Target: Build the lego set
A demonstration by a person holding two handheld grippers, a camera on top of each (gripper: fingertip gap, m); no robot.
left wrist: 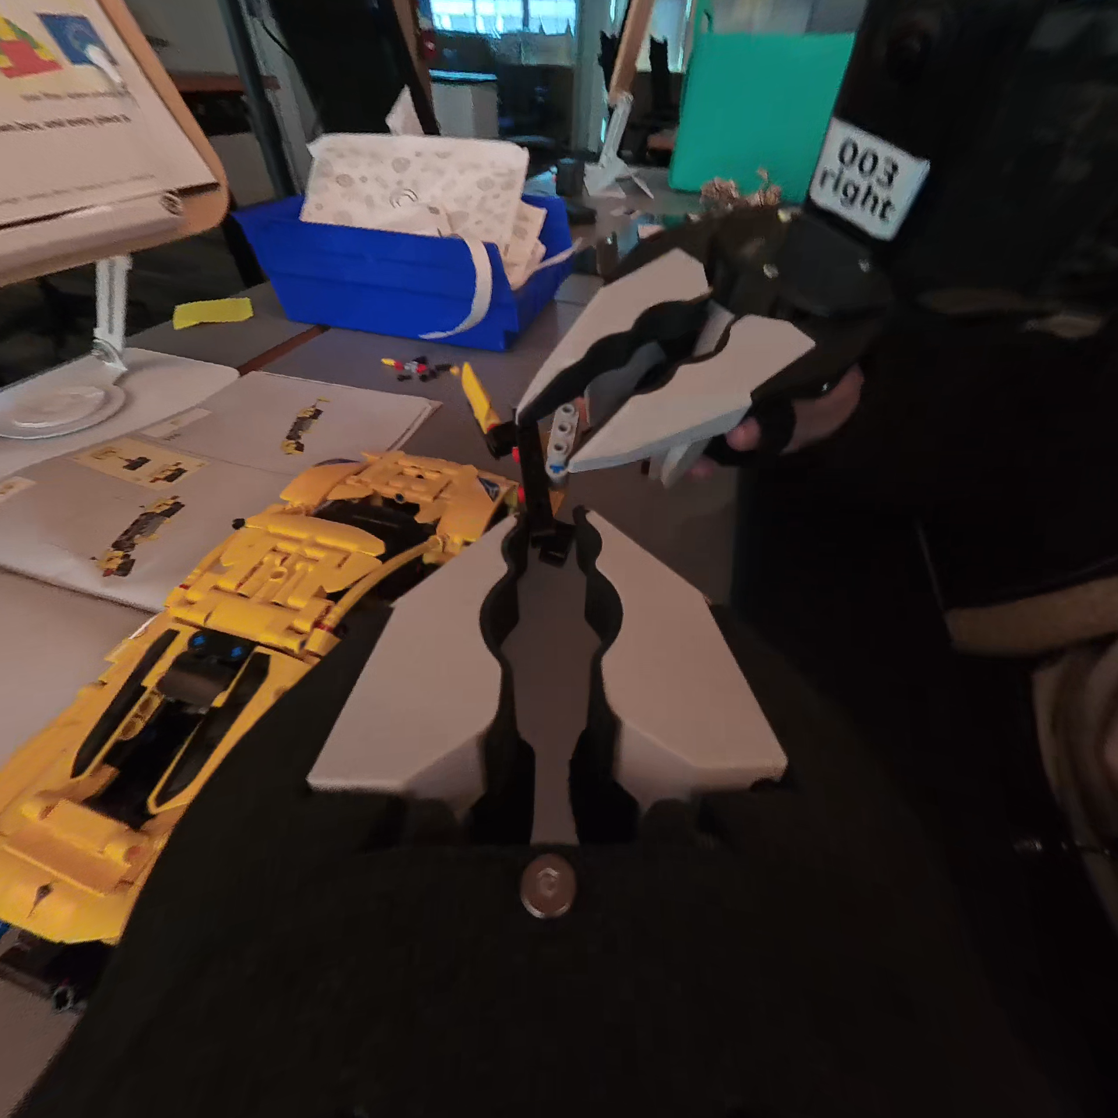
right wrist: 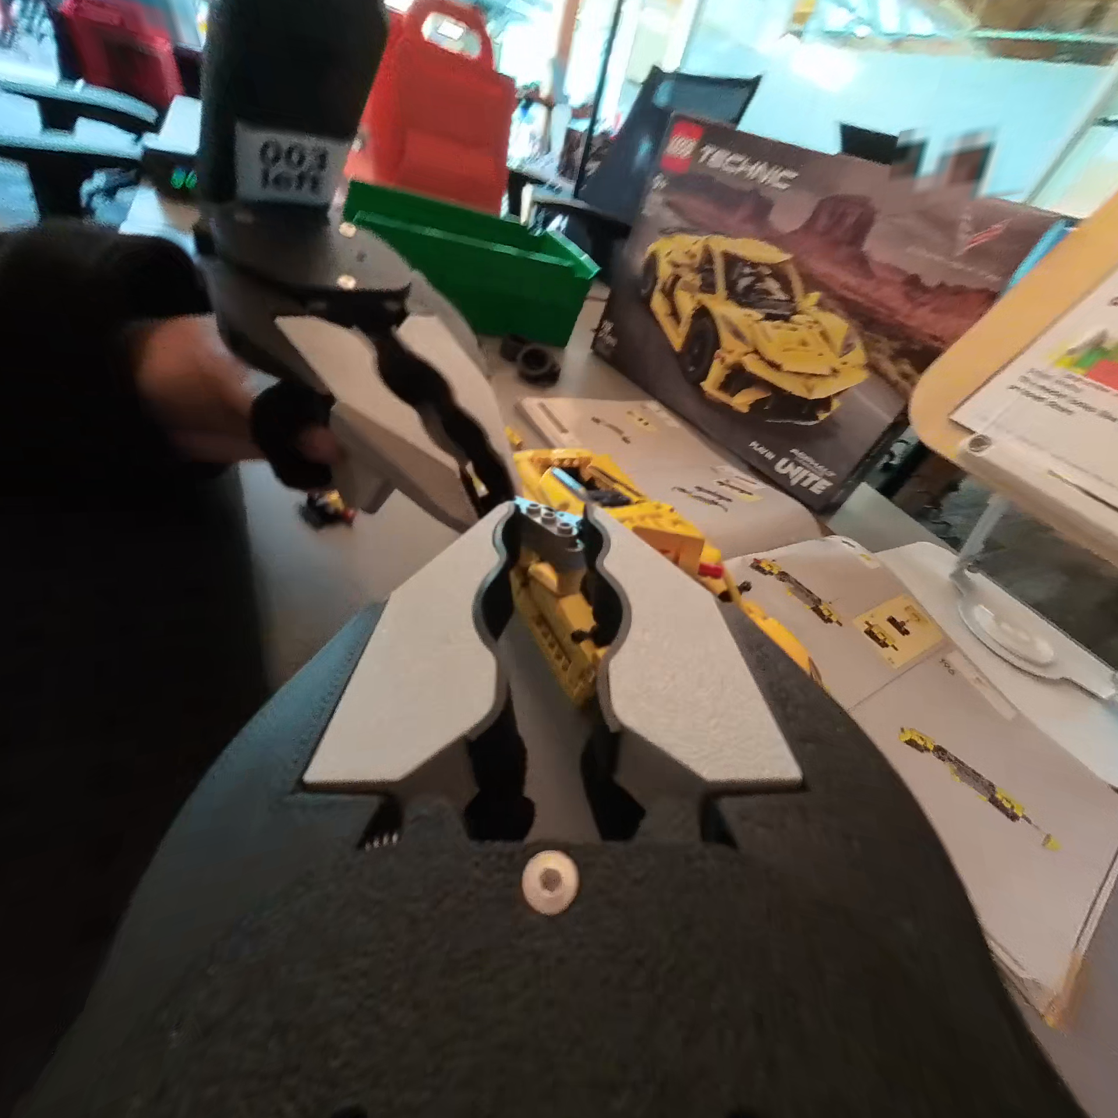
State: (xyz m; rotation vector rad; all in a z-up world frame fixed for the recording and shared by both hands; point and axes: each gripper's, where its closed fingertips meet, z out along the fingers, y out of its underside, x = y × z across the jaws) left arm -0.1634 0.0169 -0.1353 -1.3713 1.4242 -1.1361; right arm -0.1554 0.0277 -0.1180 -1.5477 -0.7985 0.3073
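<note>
Grippers are met above the yellow car point(left wrist: 254, 611). A black beam point(left wrist: 540, 484) is pinched at the left gripper point(left wrist: 547, 529) tips; a grey holed beam point(right wrist: 547, 529) is clamped by the right gripper point(right wrist: 544, 520). White printed labels are carried by both grippers. A printed set box point(right wrist: 804, 339) stands behind the open instruction pages point(right wrist: 944, 714).
</note>
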